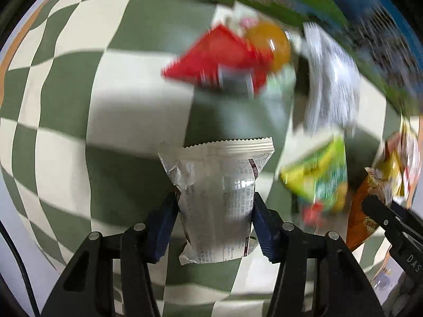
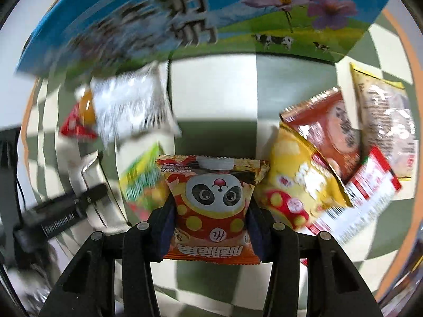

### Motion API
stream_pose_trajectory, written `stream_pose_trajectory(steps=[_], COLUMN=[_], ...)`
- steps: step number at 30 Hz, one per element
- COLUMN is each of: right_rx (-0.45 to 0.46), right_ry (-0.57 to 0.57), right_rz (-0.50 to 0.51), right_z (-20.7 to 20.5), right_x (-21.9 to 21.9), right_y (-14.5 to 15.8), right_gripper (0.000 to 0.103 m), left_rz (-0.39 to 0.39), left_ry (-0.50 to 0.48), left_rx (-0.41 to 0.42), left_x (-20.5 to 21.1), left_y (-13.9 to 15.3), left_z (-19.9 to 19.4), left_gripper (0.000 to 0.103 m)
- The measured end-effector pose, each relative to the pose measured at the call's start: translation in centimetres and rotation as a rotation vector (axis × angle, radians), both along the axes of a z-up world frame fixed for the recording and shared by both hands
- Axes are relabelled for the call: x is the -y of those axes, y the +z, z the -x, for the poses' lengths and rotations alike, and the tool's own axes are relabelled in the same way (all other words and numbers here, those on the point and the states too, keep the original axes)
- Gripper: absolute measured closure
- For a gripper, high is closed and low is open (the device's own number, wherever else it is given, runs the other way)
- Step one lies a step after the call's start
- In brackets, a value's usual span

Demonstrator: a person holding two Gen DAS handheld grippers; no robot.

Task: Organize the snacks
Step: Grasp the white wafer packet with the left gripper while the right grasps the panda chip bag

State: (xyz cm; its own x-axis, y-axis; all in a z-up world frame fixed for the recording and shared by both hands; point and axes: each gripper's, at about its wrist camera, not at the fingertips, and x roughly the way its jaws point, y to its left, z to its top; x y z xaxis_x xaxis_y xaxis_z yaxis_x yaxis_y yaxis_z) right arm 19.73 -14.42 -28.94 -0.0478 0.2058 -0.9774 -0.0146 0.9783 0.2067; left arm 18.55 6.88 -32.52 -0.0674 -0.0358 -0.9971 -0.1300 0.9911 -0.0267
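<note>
Early stage: left gripper (image 1: 215, 208) clamps the silver packet (image 1: 219, 200), right gripper (image 2: 210, 211) clamps the panda packet (image 2: 211, 206); other snacks (image 2: 330, 153) lie scattered, unsorted.

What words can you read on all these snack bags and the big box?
"DAS": black right gripper body, cut off at the picture's edge.
Orange panda snack packet: Korean letters, upside down, unreadable to me.
Blue-and-green cow-picture box: large characters, blurred.
Silver foil packet: fine print, too small.
Other packets: blurred.
</note>
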Motion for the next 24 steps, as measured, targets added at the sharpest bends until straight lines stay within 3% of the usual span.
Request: stream_pose_trajectory(steps=[6,9,14,17,22,24], right_rx=[-0.052,-0.128,-0.150,-0.168,-0.125,-0.097], right_ry=[0.059,0.004,-0.018,-0.040,-0.059,-0.061], right_rz=[0.030,-0.019,-0.032,-0.036,-0.034,-0.036], right_z=[4.6,5.3,6.1,6.7,7.1,7.4], right_x=[-0.7,-0.4,0.8,2.3,2.6,2.5], right_y=[-1.5,-3.1,-3.1,-3.2,-3.3,-2.4], right_gripper=[0.052,0.043,0.038,0.037,0.053,0.055], left_rz=[0.016,0.022,0.015,0.013,0.001,0.001], left_ry=[-0.049,-0.058,-0.059,-0.048,-0.051,-0.060], left_rx=[-0.062,-0.093,-0.076,-0.060,-0.007,0.024], left_x=[1.7,2.1,2.5,2.6,3.3,3.6], left_y=[-1.9,-3.2,-3.2,-3.0,-0.3,1.3], left_z=[4.3,4.8,5.7,4.0,5.9,6.0], left_gripper=[0.047,0.043,0.043,0.045,0.046,0.046])
